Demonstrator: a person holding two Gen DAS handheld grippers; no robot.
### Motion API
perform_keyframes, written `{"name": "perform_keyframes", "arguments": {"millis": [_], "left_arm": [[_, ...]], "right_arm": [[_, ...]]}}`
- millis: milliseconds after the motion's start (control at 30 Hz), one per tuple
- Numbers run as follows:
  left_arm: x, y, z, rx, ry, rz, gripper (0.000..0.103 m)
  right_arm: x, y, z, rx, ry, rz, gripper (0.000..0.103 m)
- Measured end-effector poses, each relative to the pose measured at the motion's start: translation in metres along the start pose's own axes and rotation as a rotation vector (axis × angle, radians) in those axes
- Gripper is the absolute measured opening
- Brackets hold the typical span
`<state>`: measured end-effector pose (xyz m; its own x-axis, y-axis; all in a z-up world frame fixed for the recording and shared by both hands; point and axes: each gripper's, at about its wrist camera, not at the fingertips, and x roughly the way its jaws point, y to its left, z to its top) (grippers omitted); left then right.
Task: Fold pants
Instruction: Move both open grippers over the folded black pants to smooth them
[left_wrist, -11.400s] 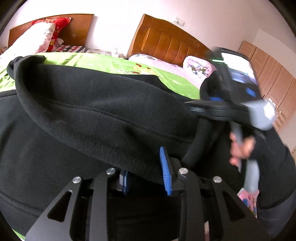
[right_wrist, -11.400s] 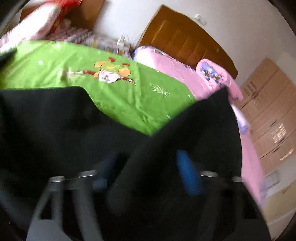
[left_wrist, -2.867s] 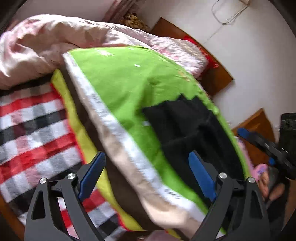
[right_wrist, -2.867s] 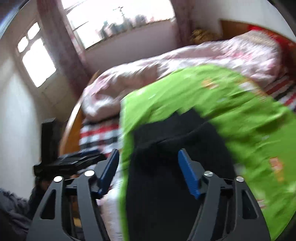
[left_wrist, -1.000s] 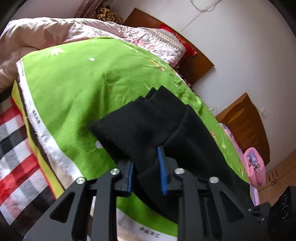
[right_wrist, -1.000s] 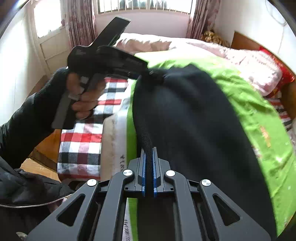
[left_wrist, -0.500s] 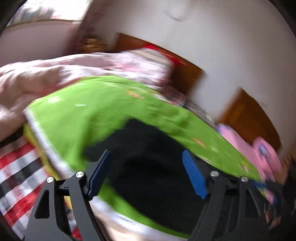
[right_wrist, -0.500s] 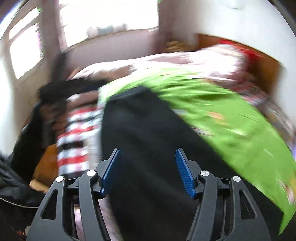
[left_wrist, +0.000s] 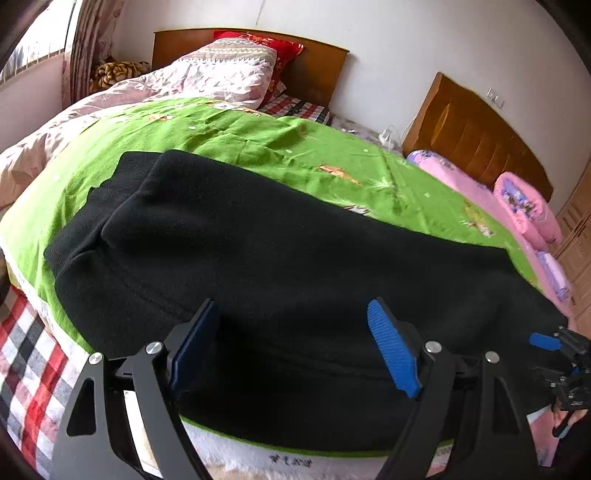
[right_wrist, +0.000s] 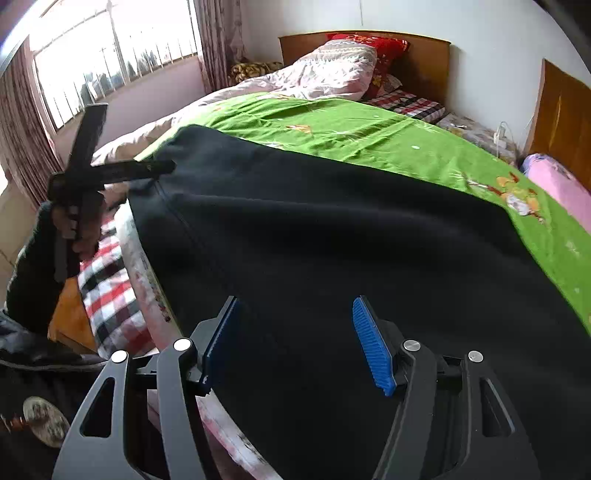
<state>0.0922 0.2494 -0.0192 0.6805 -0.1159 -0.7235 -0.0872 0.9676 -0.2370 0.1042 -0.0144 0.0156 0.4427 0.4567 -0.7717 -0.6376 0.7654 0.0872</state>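
Left tool (left_wrist: 293, 343) hangs over the near edge of the black pants (left_wrist: 280, 258), its jaws having just spread wide, blue pads clear of the cloth and nothing gripped between them. From the right wrist view this same tool is seen off to the left, in the person's hand (right_wrist: 79, 225), its tips by the far-left corner of the garment. Lying flat (folded lengthwise, it seems), the pants stretch across the green blanket (left_wrist: 258, 136) on the bed. Right tool (right_wrist: 295, 343) hovers above the pants' right end, jaws likewise just parted and holding nothing.
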Motion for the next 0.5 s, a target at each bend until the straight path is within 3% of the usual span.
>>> {"name": "perform_keyframes", "arguments": {"millis": [100,167,233,300,400,500], "left_arm": [[0.009,-0.013,-0.004,0.082,0.001,0.078,0.088],[0.017,-0.028,-0.006,0.150,0.010,0.157,0.093],[0.018,-0.037,-0.004,0.167,0.026,0.211,0.091],[0.007,-0.049,0.011,0.137,0.026,0.067,0.091],[-0.002,-0.082,0.038,0.202,-0.009,0.000,0.091],[0.022,-0.129,0.058,0.305,0.116,-0.146,0.091]], "right_arm": [[0.022,0.006,-0.006,-0.025,0.089,-0.018,0.065],[0.018,0.006,-0.015,-0.017,0.074,-0.001,0.067],[0.008,0.001,-0.019,0.000,0.079,0.032,0.066],[-0.006,-0.008,-0.022,0.009,0.064,0.032,0.066],[-0.020,-0.026,-0.021,0.059,0.023,-0.015,0.067],[-0.029,-0.043,-0.017,0.127,-0.019,-0.018,0.067]]}}
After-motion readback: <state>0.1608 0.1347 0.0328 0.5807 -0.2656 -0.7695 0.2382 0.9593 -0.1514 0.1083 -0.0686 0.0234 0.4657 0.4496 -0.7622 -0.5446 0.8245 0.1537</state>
